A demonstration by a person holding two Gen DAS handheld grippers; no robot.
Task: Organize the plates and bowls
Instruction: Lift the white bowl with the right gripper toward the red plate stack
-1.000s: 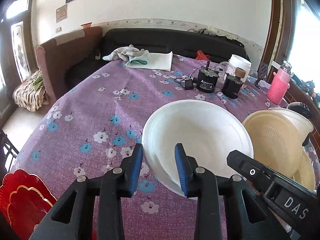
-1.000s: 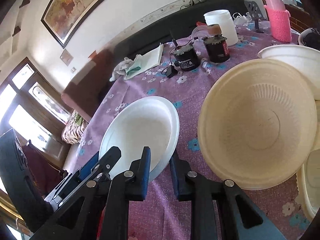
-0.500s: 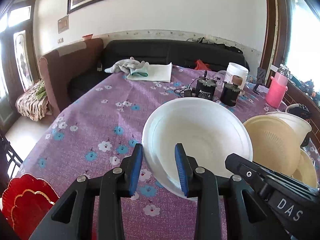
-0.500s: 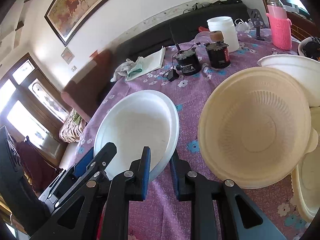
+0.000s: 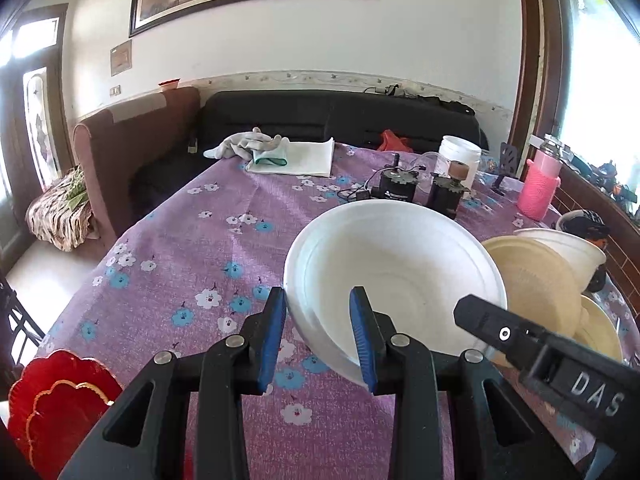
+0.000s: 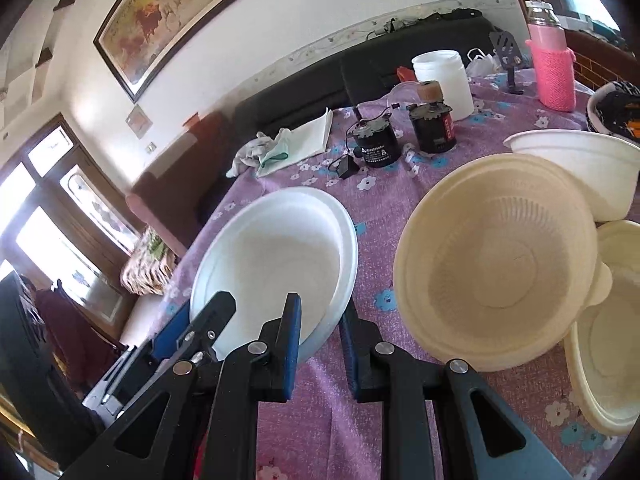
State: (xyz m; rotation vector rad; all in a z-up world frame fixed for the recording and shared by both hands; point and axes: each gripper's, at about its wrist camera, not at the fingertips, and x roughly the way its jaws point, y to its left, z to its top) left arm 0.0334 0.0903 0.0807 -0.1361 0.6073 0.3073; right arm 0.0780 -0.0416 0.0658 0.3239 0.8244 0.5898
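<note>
The white bowl (image 5: 394,280) is held tilted above the surface (image 5: 192,256), which is covered by a purple floral cloth. Both tools engage its near rim.

Left gripper (image 5: 318,336): the blue-padded fingers (image 5: 272,332) stand at a moderate gap and straddle the bowl's near rim, one pad outside the wall and one inside. Firm pad contact cannot be confirmed from the left wrist view.

Right gripper (image 6: 320,332): the fingers (image 6: 294,336) stand at a narrow gap with the bowl's (image 6: 276,264) lower edge between them (the inner pad lies against the inside of the wall). The right wrist view shows a doubled white rim at the bowl's far right side; whether this is a second nested piece cannot be told.

To the right of the white bowl, just beside it, a cream bowl (image 6: 496,264) with a ribbed inner wall leans up on its edge. Behind it stands another white bowl (image 6: 580,168), and at its lower right lies a cream plate (image 6: 612,332), partly overlapped by the ribbed bowl.

A red scalloped plate (image 5: 60,408) lies at the near left corner of the surface, well apart from the rest.

At the far end of the surface stand two black motors (image 6: 374,146), a white jar (image 6: 442,80), a pink-sleeved bottle (image 6: 554,68) and folded cloths (image 5: 292,156).
</note>
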